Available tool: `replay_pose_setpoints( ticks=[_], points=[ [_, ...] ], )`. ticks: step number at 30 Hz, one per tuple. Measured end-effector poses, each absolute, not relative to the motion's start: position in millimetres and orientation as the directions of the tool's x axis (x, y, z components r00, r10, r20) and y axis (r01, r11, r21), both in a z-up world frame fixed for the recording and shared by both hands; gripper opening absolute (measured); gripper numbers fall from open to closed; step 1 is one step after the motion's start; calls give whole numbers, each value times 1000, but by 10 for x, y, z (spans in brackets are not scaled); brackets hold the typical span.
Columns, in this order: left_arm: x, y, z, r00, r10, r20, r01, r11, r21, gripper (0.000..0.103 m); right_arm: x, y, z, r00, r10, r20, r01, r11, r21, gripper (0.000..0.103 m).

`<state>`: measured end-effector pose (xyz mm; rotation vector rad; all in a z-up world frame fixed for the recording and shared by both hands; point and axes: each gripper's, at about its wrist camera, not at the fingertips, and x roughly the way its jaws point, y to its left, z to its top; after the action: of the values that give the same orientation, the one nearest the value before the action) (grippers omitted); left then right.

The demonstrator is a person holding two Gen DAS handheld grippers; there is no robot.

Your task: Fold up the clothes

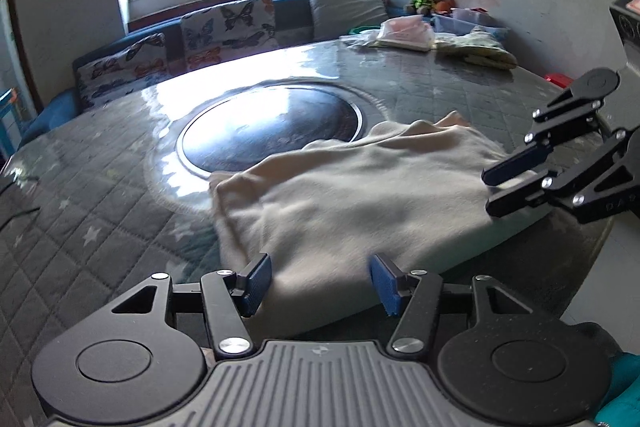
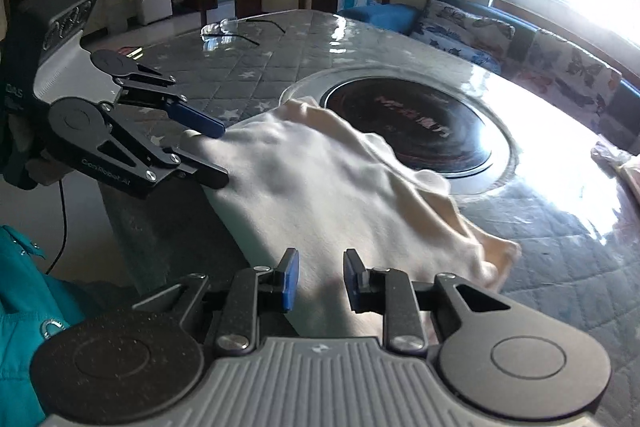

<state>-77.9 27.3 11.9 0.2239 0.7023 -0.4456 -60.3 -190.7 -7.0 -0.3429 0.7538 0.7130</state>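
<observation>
A cream garment [image 1: 352, 195] [image 2: 332, 195] lies rumpled at the near edge of the table [image 1: 100, 207] [image 2: 560, 267], partly hanging over the rim. My left gripper [image 1: 320, 283] [image 2: 222, 155] stands open at the garment's left near corner, with the cloth edge between its blue pads but not pinched. My right gripper [image 2: 322, 281] [image 1: 488, 191] is at the other near corner. Its fingers stand narrowly apart, with the hem lying between and under them. I see no pad pressing on the cloth.
A round black hotplate [image 1: 272, 127] [image 2: 412, 131] is set into the table beyond the garment. Bagged clothes [image 1: 404, 33] lie at the far edge, and glasses [image 2: 218, 27] lie on another side. A bench with butterfly cushions [image 1: 228, 27] runs behind. A teal jacket [image 2: 24, 287] is below the table edge.
</observation>
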Motion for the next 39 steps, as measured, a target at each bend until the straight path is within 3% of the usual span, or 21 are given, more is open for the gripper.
replay_pose_setpoints(
  ticks=[12,23,39],
  points=[
    [-807,457,250,708,-311,-634,412,911,14,60,-548,-1818,-27,517,477,-711,-702,712,-33,28],
    [-710,554,150,698,-259,-668,371,928,27,61,-463,-1896,-94,521,466,-715,-666,746,0,33],
    [-528,195,260,696,-340,-633,447,895,11,61,-23,-2227,-138,588,421,-691,-498,861,101,34]
  ],
)
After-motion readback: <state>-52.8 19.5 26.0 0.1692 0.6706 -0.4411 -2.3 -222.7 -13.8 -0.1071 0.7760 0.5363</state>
